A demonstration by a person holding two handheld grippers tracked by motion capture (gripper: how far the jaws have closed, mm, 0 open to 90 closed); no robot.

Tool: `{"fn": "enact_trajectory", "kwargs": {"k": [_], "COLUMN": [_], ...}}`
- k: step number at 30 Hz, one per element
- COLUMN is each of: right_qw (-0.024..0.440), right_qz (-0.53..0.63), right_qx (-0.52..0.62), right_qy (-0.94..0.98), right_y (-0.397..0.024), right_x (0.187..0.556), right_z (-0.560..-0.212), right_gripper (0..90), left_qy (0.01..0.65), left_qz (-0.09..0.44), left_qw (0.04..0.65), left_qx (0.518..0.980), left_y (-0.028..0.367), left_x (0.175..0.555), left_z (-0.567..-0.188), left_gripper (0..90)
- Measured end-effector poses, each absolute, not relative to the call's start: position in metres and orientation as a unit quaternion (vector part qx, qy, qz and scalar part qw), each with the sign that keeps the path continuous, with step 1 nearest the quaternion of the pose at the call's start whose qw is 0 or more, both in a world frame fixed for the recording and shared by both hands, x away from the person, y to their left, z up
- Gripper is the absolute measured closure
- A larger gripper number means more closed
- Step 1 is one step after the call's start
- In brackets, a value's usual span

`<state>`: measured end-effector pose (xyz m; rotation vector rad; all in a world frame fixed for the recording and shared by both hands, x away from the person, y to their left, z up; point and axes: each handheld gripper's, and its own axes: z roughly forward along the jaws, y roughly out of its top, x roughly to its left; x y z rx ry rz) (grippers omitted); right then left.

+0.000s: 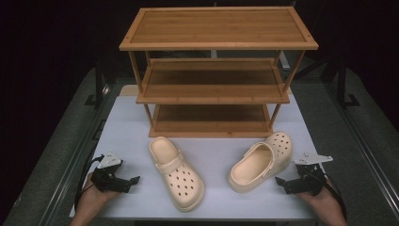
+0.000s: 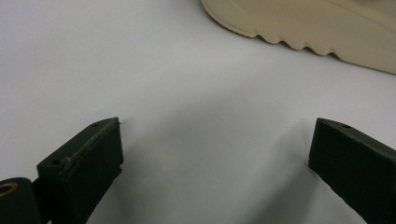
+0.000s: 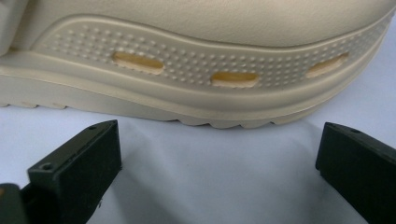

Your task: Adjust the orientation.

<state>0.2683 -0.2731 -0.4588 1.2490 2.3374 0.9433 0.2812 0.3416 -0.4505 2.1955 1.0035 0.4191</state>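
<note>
2 cream clogs lie on the white table [image 1: 127, 117], in front of a wooden rack. The left clog [image 1: 176, 172] sits left of centre, toe pointing toward the person and a little to the right, heel strap toward the rack. The right clog [image 1: 261, 161] sits right of centre, heel opening toward the person, toe near the rack's bottom right leg. The 2 are apart, not touching.

The right gripper [image 1: 286, 183] rests low on the table just beside the right clog's outer side; in the right gripper view its jaws stand spread wide with nothing between them, and the clog's dotted sidewall [image 3: 210, 70] with its 3 slots is close ahead. The left gripper [image 1: 133, 182] rests near the table's front left, apart from the left clog; in the left gripper view its jaws are also spread and empty, with the clog's ridged sole edge [image 2: 299, 32] at the upper right.

Beyond the clogs stands the shelf rack [image 1: 216, 44], with 3 tiers, all bare.

What could go wrong, as I judge it: the sidewall is thick, curved and soft, so a pinch taken low on the sole may slip or push the clog across the smooth table instead of lifting it. A clog held by one side will likely hang tilted and could catch a shelf edge or an upright going in. Pushing the right clog forward could knock it into the rack's leg
</note>
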Motion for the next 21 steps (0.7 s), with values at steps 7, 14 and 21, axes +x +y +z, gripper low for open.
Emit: {"fn": "enact_trajectory", "kwargs": {"k": [7, 14, 21], "right_qw": [0.164, 0.163, 0.163], "right_qz": [0.331, 0.331, 0.331], "right_qx": [0.438, 0.438, 0.438], "right_qy": [0.82, 0.82, 0.82], "right_y": [-0.273, -0.273, -0.273], "right_x": [0.268, 0.268, 0.268], "right_z": [-0.459, -0.459, -0.459], "right_gripper": [0.0, 0.0, 0.0], "left_qy": [0.379, 0.36, 0.33], "left_qz": [0.15, 0.147, 0.131], "left_qw": [0.348, 0.368, 0.385], "left_qx": [0.844, 0.844, 0.852], "left_y": [0.346, 0.347, 0.338], "left_x": [0.277, 0.265, 0.259], "left_z": [-0.447, -0.44, -0.431], "left_gripper": [9.6, 24.3, 49.3]}}
